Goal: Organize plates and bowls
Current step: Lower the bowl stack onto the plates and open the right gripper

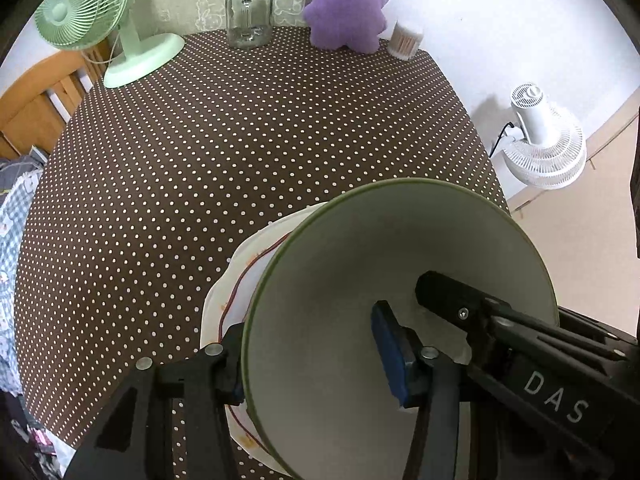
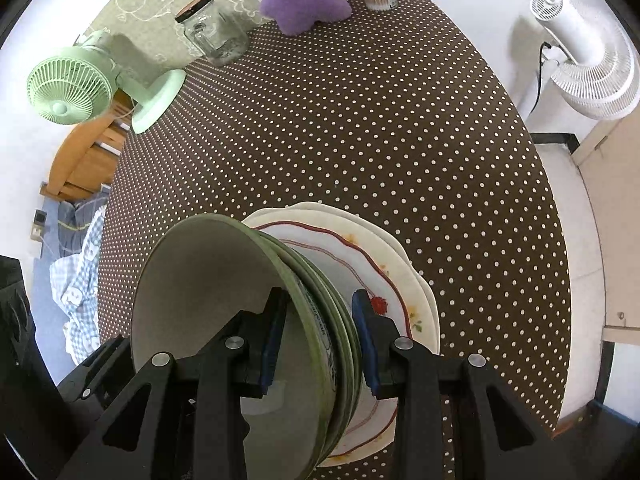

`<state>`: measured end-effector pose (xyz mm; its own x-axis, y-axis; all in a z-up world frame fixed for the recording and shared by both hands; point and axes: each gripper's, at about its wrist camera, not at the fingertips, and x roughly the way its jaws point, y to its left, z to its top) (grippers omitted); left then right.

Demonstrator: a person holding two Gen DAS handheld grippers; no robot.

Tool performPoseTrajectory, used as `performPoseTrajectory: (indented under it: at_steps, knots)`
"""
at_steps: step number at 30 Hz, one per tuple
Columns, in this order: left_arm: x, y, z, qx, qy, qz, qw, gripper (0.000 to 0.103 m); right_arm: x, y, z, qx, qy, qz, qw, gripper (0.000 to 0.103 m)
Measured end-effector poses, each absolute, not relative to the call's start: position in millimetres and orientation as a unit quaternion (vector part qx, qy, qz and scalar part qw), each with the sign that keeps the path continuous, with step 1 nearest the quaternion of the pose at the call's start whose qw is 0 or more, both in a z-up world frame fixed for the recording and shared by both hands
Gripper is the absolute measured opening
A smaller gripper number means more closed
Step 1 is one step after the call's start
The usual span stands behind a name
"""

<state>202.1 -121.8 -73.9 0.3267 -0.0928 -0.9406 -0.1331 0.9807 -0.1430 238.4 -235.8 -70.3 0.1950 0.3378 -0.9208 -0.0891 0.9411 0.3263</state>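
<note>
- Bowls (image 2: 280,320): you are carrying a nested green stack, directly over the plates (image 2: 400,280), presumably to set it down on them; whether it is touching them cannot be told.
- Right gripper (image 2: 318,340): you are clamping it part-open across the stacked rims, one pad inside the top bowl, one outside, likely to keep the stack together.
- Left gripper (image 1: 312,360): you are straddling the opposite rim at a middling opening, inner pad (image 1: 390,356) standing clear of the wall; a firm grip cannot be confirmed, so it is seemingly steadying.
- Plates: they are lying stacked on the table (image 1: 240,140), under the bowls, serving as the base.
- Jar (image 1: 250,10), green fan (image 1: 84,4): they are standing well beyond the plates, out of the way.
</note>
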Motion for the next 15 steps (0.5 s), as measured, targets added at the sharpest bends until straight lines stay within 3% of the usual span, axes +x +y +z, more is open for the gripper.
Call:
performPoseTrajectory:
  at_steps: [5, 10, 11, 12, 14, 15]
  knots:
    - [198.3, -121.3, -74.0, -0.097, 0.575, 0.020, 0.812, 0.051, 236.8, -240.3, -72.3, 0.109, 0.612, 0.148, 0.769, 0.039]
    - [192.0, -119.9, -75.4, -0.111, 0.577, 0.033, 0.808, 0.059, 230.5, -242.2, -67.8, 0.093, 0.599, 0.156, 0.780, 0.040]
    - [190.4, -120.8, -75.2, -0.110, 0.578, 0.035, 0.808, 0.061, 228.4, -242.3, -67.2, 0.089, 0.598, 0.157, 0.781, 0.043]
    - [189.1, -122.0, -74.1, -0.109, 0.577, 0.036, 0.809, 0.063, 226.4, -242.3, -66.1, 0.085, 0.598, 0.155, 0.782, 0.056]
    - [185.8, -125.4, -68.7, -0.103, 0.570, 0.037, 0.814, 0.074, 222.2, -245.2, -62.5, 0.084, 0.591, 0.155, 0.787, 0.070]
    - [184.1, -127.4, -66.1, -0.099, 0.567, 0.038, 0.817, 0.076, 219.8, -246.6, -59.1, 0.081, 0.585, 0.156, 0.792, 0.071]
